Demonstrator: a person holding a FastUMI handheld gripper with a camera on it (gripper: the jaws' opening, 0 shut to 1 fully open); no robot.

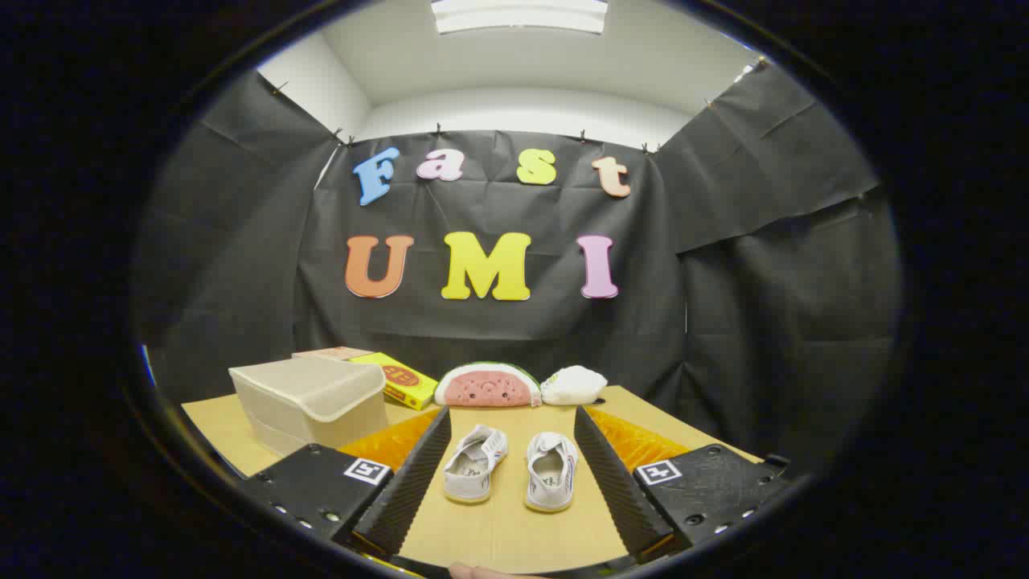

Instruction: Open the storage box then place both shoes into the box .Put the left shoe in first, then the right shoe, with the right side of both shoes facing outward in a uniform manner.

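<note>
White shoes (pixel 512 468) toes-away between spread fingers (pixel 430 458)

1. Along the far edge of your tabletop (pixel 498 531) you have a watermelon-slice plush (pixel 488 387), lying flat side down near the middle.
2. Just beside it, toward the far right corner, sits a white crumpled bundle (pixel 573 385); you cannot tell what it is.
3. Toward the far left you have a yellow carton (pixel 398 379), with a pale box (pixel 331 353) touching behind it.
</note>
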